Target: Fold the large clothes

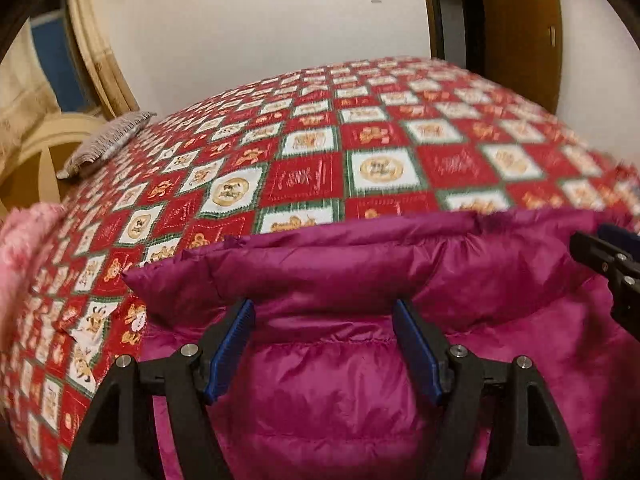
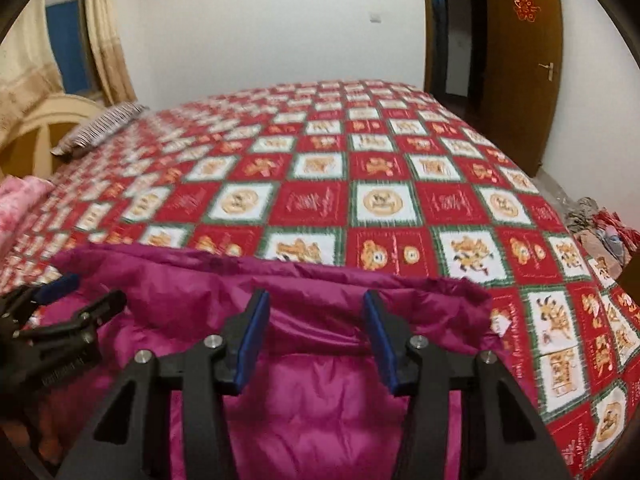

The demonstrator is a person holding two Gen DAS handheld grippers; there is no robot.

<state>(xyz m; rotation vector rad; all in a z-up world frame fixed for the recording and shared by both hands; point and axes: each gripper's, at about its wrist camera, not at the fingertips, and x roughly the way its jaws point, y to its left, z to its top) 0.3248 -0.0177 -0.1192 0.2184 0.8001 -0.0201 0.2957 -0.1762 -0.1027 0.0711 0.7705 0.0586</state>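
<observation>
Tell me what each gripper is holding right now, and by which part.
Nothing is held. The left gripper and right gripper both stand open above the magenta puffer jacket, pads clear of the fabric near its far edge.

The left gripper (image 1: 324, 316), filling the lower part of its own wrist view, is a matte black plastic frame of two angular arms with triangular cut-outs. Round silver screw heads (image 1: 189, 349) sit at the pivots. Each finger carries a flat ribbed blue pad (image 1: 230, 346) on its inner face. The right gripper (image 2: 316, 312), at the bottom of its own view, has the same black arms, silver screws and blue pads (image 2: 250, 344). Small pale lettering on the left gripper's black body at the lower left of the right view is too blurred to read.
</observation>
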